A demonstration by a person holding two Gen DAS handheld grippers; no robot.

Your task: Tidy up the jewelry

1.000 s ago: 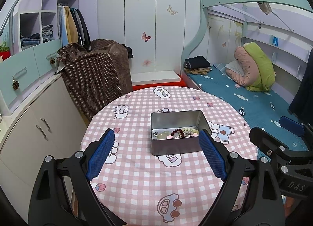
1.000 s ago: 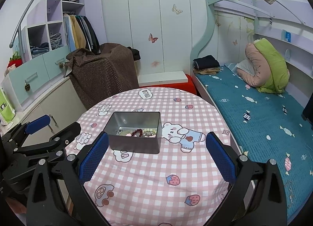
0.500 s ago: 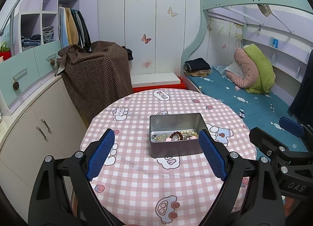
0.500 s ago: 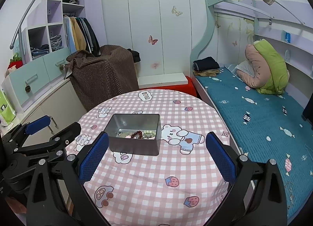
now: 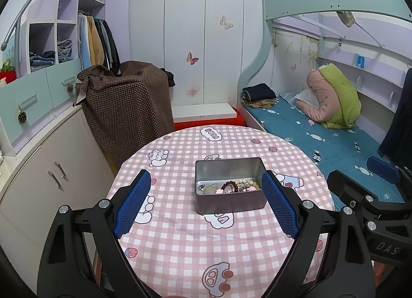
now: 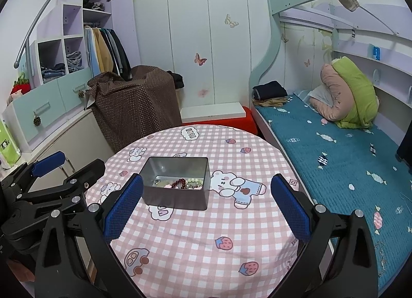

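Note:
An open grey metal tin [image 5: 229, 204] [image 6: 175, 198] stands on the round table with the pink checked cloth [image 5: 180, 241] [image 6: 195, 241]. Inside lies jewelry [image 5: 228, 186] [image 6: 181, 183]: a dark red bead bracelet, pale bead strands and small pieces. My left gripper [image 5: 206, 192] hovers open over the near part of the table, the tin just beyond its blue pads [image 5: 131, 206]. In its own view my right gripper [image 6: 204, 195] is also open, with the tin ahead and left of centre. Nothing is held by either gripper.
A cabinet draped in brown dotted fabric [image 5: 126, 107] stands behind the table on the left, beside white cupboards [image 5: 51, 169] and shelves with clothes. A bunk bed with a blue mattress [image 6: 334, 156] runs along the right. A red bench [image 6: 242, 121] sits past the table's far edge.

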